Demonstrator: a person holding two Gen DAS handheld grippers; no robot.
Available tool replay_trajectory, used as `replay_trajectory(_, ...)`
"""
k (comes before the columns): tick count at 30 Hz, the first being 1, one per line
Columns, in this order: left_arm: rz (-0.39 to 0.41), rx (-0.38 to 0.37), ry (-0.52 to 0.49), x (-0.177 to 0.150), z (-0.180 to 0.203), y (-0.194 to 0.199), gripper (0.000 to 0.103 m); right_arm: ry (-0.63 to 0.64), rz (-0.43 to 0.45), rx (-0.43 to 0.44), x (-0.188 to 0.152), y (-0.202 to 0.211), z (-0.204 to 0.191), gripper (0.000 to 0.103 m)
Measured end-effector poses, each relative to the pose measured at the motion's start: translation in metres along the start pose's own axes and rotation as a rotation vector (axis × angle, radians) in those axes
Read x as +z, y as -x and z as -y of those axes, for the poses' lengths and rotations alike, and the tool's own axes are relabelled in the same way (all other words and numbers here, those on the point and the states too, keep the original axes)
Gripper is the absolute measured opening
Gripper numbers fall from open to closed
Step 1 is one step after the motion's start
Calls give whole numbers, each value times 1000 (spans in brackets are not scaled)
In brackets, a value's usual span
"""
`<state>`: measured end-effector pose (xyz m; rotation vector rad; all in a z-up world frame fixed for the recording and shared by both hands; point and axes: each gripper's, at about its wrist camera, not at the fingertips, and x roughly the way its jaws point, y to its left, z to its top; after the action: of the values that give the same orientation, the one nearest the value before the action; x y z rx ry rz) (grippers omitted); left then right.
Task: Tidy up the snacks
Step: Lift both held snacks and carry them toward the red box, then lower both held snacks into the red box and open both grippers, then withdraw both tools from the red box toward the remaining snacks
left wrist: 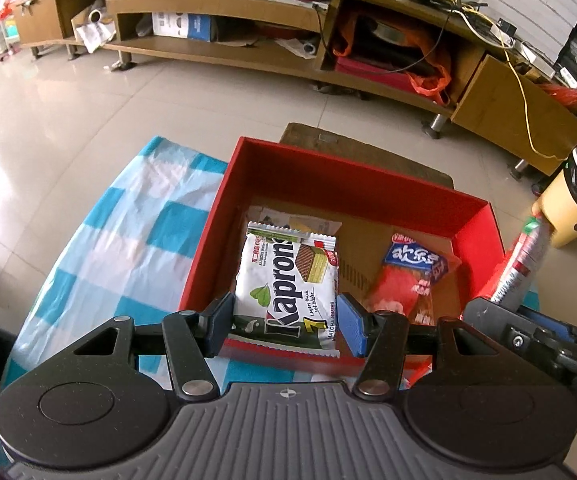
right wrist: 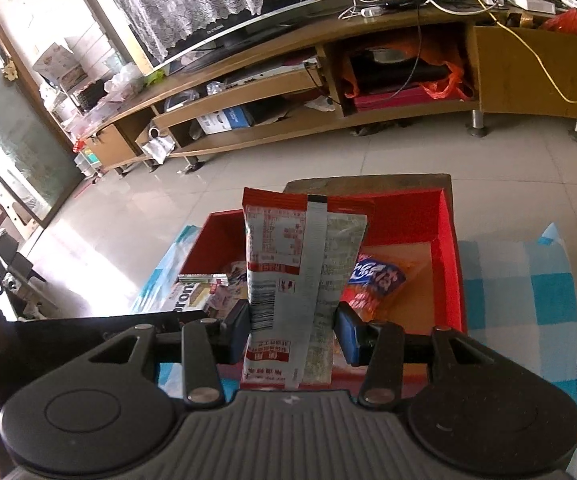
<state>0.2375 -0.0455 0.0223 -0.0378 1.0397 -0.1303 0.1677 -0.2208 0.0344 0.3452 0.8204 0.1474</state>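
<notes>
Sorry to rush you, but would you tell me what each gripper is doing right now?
Left gripper: closed on the Kaprons wafer pack, over the red box.
Right gripper: closed on an upright red-and-white snack packet.

A blue-and-white checked cloth (left wrist: 128, 216) is covering the tabletop, and beyond it pale floor tiles (left wrist: 68, 112) are catching the daylight. A long wooden TV stand (left wrist: 216, 46) is running along the far wall, its open shelves holding a white-and-blue box (left wrist: 182, 25) and an orange plastic bag (left wrist: 432, 68). White and yellow cables (left wrist: 468, 12) are trailing across its top, one yellow cable hanging down its front. A television (right wrist: 224, 4) draped with a lace cover is standing on it. A yellow waste bin (left wrist: 576, 204) lined with a black bag is sitting on the floor at the right.
</notes>
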Motion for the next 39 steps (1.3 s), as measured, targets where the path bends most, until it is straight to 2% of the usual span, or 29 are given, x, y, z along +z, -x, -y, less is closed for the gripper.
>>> replay_trajectory(12,-9,27,-23,13,11,-23,64,-9,-29,-48,17,-30,18,43)
replay_trajectory(14,-11,30,-27,15,13,-26,64,-7,-31,-56,20,-35,20,42)
replay_trajectory(16,-15,35,-27,16,14,-30,64,-10,-29,-61,21,-38,22,35)
replay_trajectory(21,-34,47,-35,17,16,-42,64,-20,-52,-55,24,-50,26,34)
replay_trajectory(22,-35,48,-40,17,16,-43,65,-23,-58,-53,23,-52,27,34)
replay_trajectory(25,-28,55,-48,18,17,-43,80,-25,-71,-55,22,-55,27,34)
replay_trajectory(29,-17,59,-55,17,17,-40,87,-34,-77,-56,22,-55,27,35)
replay_trajectory(39,-26,50,-50,13,18,-33,89,-24,-87,-76,15,-46,24,36)
